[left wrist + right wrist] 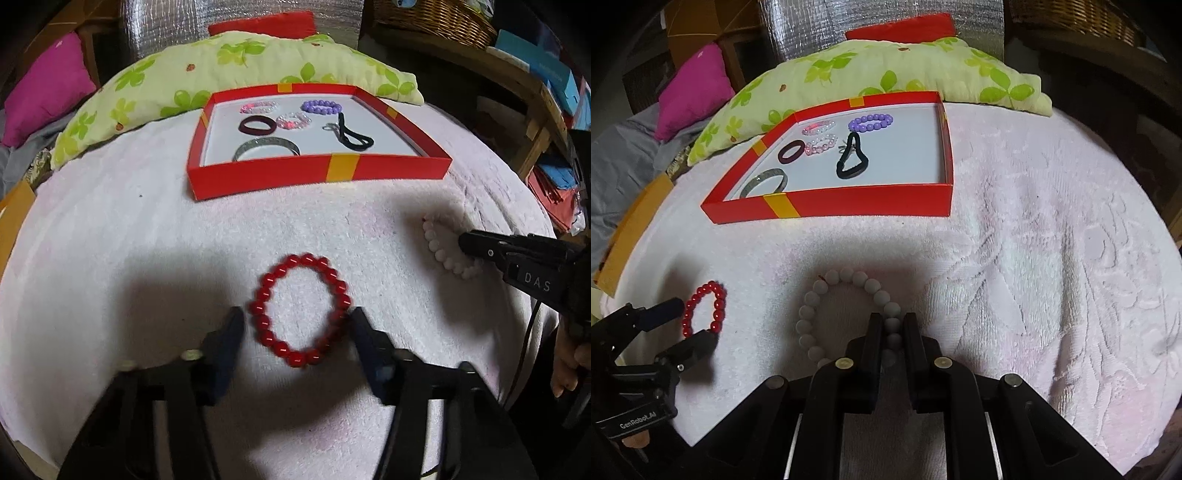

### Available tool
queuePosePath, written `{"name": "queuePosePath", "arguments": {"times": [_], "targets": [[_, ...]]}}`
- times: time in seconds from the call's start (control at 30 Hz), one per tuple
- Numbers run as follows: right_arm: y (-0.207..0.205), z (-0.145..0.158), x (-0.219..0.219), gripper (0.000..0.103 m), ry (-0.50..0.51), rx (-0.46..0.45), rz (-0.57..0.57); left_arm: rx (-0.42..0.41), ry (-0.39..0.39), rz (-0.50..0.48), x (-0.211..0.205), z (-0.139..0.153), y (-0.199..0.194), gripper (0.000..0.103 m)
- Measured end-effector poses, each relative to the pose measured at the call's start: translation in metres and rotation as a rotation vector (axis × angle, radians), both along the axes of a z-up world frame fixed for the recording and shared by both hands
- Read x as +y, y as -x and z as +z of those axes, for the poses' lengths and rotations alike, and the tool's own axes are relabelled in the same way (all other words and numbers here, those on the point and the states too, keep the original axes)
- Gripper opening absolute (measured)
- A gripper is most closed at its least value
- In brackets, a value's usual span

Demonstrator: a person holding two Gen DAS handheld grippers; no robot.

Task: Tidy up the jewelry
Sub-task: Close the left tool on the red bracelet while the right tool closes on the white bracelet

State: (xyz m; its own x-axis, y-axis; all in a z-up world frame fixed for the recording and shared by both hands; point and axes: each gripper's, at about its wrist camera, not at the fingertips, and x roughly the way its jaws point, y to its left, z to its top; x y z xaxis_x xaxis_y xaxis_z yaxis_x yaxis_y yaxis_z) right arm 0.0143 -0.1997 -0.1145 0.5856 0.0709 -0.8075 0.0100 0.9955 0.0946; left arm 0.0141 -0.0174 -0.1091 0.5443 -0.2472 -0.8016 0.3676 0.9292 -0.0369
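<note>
On the towel: 2 bracelets are lying loose, well short of the red box (pixel 317 171).
Left gripper (pixel 295 325): its jaws are gaping wide around the red bracelet (pixel 300 309), not yet pinching.
Right gripper (pixel 892 328): its fingers are closing on the white bracelet (pixel 846 314), beads between them.
Box: 6 pieces are already lying inside, so these 2 probably belong there too.
Towel (pixel 1034 258): likely stopping beads from rolling.

dim warm light | dark shadows under tongs | fisheye edges vignetted | soft blur
</note>
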Motion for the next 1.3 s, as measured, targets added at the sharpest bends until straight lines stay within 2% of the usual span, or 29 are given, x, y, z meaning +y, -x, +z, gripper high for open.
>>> {"name": "queuePosePath", "arguments": {"times": [0.07, 0.23, 0.37, 0.43, 0.53, 0.67, 0.83, 0.97, 1.07, 1.17, 1.3], "targets": [[0.000, 0.001, 0.003, 0.013, 0.019, -0.006, -0.002, -0.012, -0.001, -0.007, -0.001, 0.001, 0.001, 0.046], [-0.001, 0.002, 0.006, 0.012, 0.027, -0.023, -0.003, -0.005, 0.039, -0.022, 0.002, 0.003, 0.001, 0.022], [0.000, 0.004, 0.000, 0.011, -0.023, -0.029, -0.010, -0.016, 0.053, -0.026, 0.004, 0.006, 0.001, 0.017], [0.001, 0.006, -0.001, 0.011, -0.053, -0.039, -0.005, -0.023, 0.062, -0.023, 0.006, 0.009, 0.001, 0.010], [0.004, 0.012, -0.001, 0.011, -0.090, -0.065, 0.012, -0.032, 0.068, -0.012, 0.010, 0.011, 0.001, 0.009], [0.005, 0.016, -0.003, 0.011, -0.127, -0.084, 0.017, -0.045, 0.068, -0.012, 0.013, 0.014, 0.003, 0.009], [0.002, 0.012, -0.004, 0.011, -0.127, -0.058, 0.003, -0.057, 0.066, -0.019, 0.014, 0.016, 0.005, 0.009], [0.002, 0.011, -0.003, 0.011, -0.118, -0.052, 0.007, -0.030, 0.063, -0.013, 0.013, 0.013, 0.002, 0.009], [-0.001, 0.004, -0.004, 0.011, -0.109, -0.011, -0.003, -0.011, 0.038, -0.013, 0.008, 0.007, -0.002, 0.010], [-0.001, 0.002, -0.003, 0.011, -0.106, -0.004, -0.004, 0.015, 0.043, -0.009, 0.005, 0.002, -0.006, 0.019], [-0.001, -0.001, -0.002, 0.011, -0.100, 0.007, -0.002, 0.012, 0.062, -0.033, 0.002, -0.001, -0.006, 0.043]]}}
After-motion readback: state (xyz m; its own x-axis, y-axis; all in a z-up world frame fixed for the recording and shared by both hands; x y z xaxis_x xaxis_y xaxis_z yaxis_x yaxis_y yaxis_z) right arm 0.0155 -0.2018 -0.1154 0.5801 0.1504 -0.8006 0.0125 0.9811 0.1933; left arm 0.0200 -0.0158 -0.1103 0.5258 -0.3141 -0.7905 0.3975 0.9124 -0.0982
